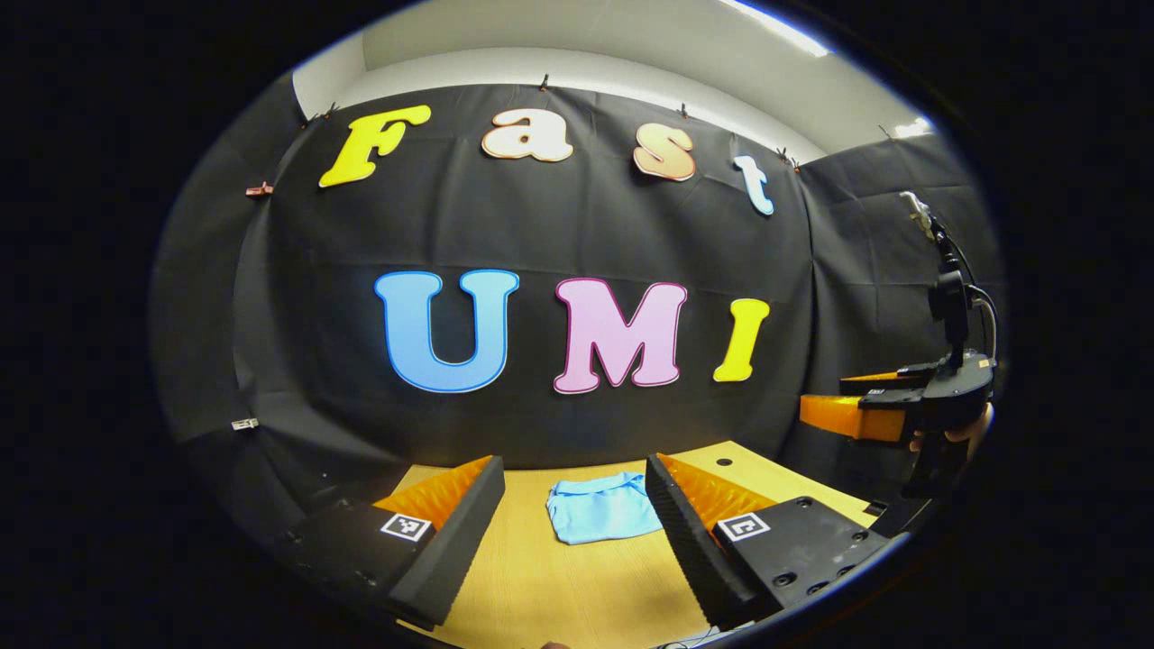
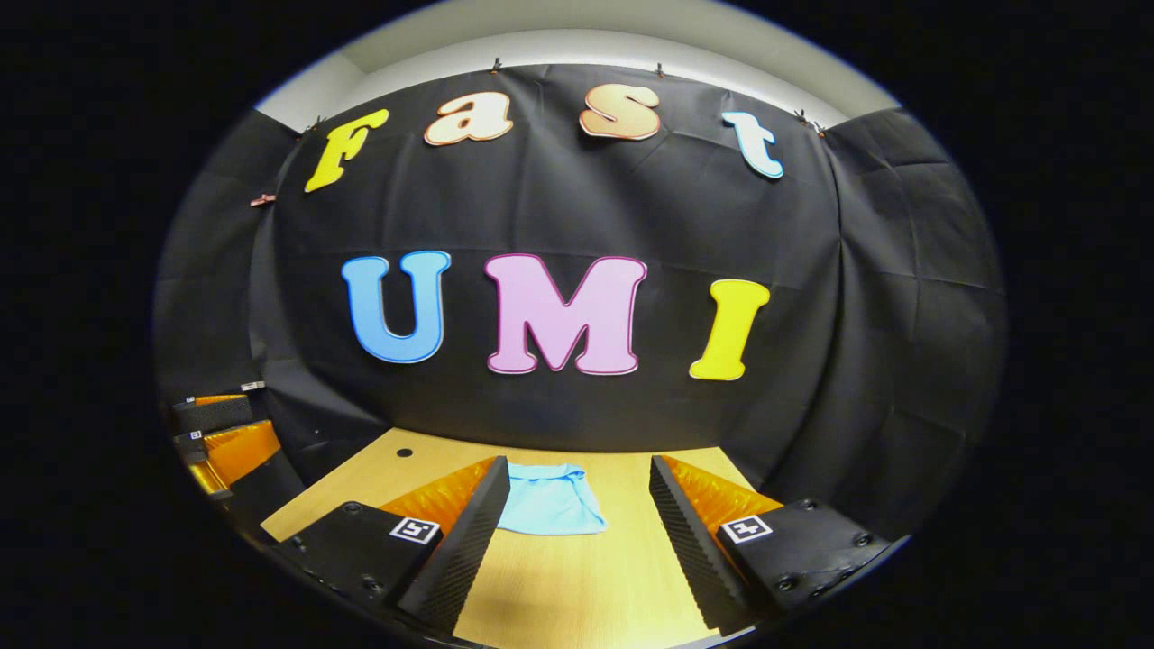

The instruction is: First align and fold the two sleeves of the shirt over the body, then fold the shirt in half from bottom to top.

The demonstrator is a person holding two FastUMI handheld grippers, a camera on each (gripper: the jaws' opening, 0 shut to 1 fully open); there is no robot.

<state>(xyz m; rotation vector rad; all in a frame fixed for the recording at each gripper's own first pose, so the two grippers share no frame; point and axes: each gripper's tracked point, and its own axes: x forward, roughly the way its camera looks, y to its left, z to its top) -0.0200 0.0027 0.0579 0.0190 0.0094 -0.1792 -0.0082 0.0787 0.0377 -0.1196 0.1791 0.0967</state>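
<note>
In the left gripper view the left gripper [image 1: 575, 532] has its fingers spread wide with nothing between them, held above the table [image 1: 577, 595]. Past the fingertips, the shirt [image 1: 602, 507] lies on the wood as a small folded bundle, close to the table's far edge and apart from both fingers. At the right edge of that view the right gripper [image 1: 825, 406] is held up in the air by a hand [image 1: 965, 434], well clear of the table.

In the right gripper view the right gripper [image 2: 577, 532] also has its fingers spread and empty. The shirt [image 2: 554, 498] sits on the table [image 2: 577, 586] ahead, partly hidden behind the left-side finger. The left gripper [image 2: 212, 431] shows at the left edge, raised beside the table.
</note>
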